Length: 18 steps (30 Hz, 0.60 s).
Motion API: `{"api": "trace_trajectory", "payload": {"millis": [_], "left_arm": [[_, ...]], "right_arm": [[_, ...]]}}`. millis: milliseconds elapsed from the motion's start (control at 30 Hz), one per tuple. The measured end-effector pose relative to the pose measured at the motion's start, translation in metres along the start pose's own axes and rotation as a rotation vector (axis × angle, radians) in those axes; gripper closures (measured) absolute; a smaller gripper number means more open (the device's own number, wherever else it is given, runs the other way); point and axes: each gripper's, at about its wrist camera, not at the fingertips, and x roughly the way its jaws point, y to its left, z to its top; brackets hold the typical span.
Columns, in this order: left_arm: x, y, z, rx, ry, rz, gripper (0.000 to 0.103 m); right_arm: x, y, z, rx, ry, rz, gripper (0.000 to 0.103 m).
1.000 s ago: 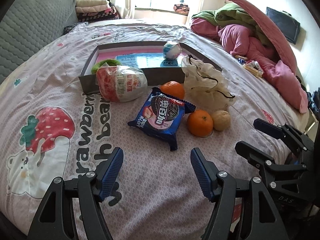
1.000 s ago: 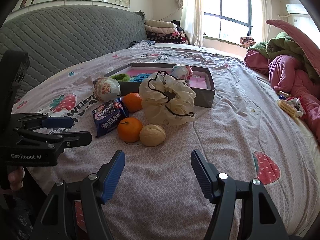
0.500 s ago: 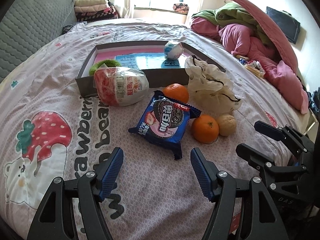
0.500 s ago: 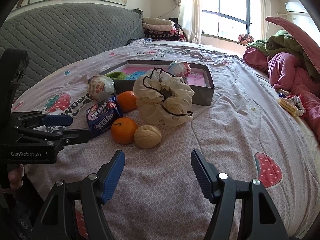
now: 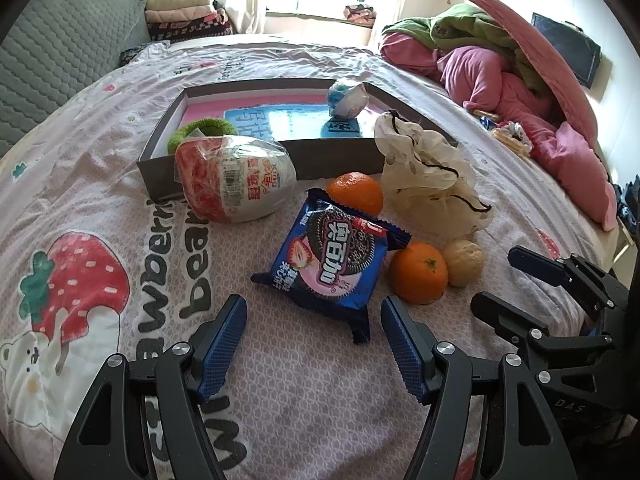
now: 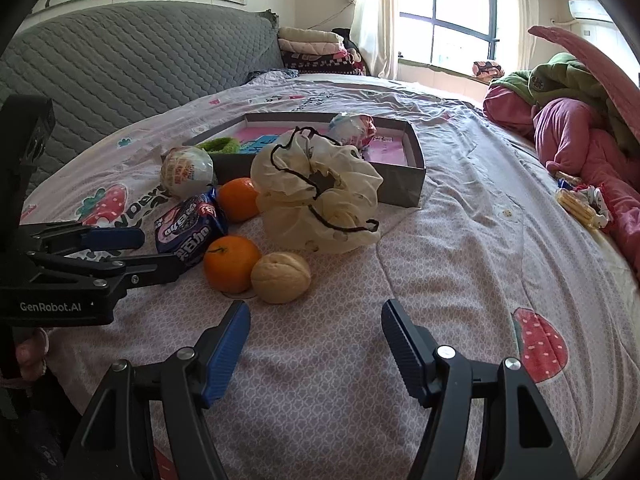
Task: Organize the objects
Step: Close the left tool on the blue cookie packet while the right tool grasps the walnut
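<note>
A blue cookie packet (image 5: 334, 260) lies on the bed just ahead of my open left gripper (image 5: 313, 318), its near corner between the fingertips. Beside it sit two oranges (image 5: 418, 272) (image 5: 355, 193), a pale round fruit (image 5: 463, 263), a wrapped egg-shaped toy (image 5: 236, 178) and a cream drawstring bag (image 5: 430, 178). Behind them a shallow grey box (image 5: 332, 162) holds a green ring (image 5: 202, 132) and a wrapped ball (image 5: 346, 98). My right gripper (image 6: 316, 322) stands open and empty, short of the pale fruit (image 6: 280, 277) and the near orange (image 6: 231, 263).
Pink and green bedding (image 5: 516, 76) is heaped at the right side of the bed. A grey quilted headboard (image 6: 132, 68) runs along the left. Snack wrappers (image 6: 582, 204) lie near the right edge. Folded blankets (image 6: 312, 50) are stacked by the window.
My left gripper has closed in on the cookie packet, which now lies nearer its fingertips. The right view has shifted slightly toward the fruit. Both grippers stay open.
</note>
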Motion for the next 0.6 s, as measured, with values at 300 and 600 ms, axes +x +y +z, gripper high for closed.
{"api": "trace_trajectory", "payload": {"millis": [300,600], "left_arm": [[0.009,0.005,0.006,0.006,-0.001,-0.002,0.032],[0.016,0.002,0.012,0.002,0.006,0.003,0.032]], "right_arm": [[0.007,0.001,0.003,-0.015,0.013,-0.005,0.035],[0.018,0.000,0.011,-0.010,0.030,0.011,0.035]]}}
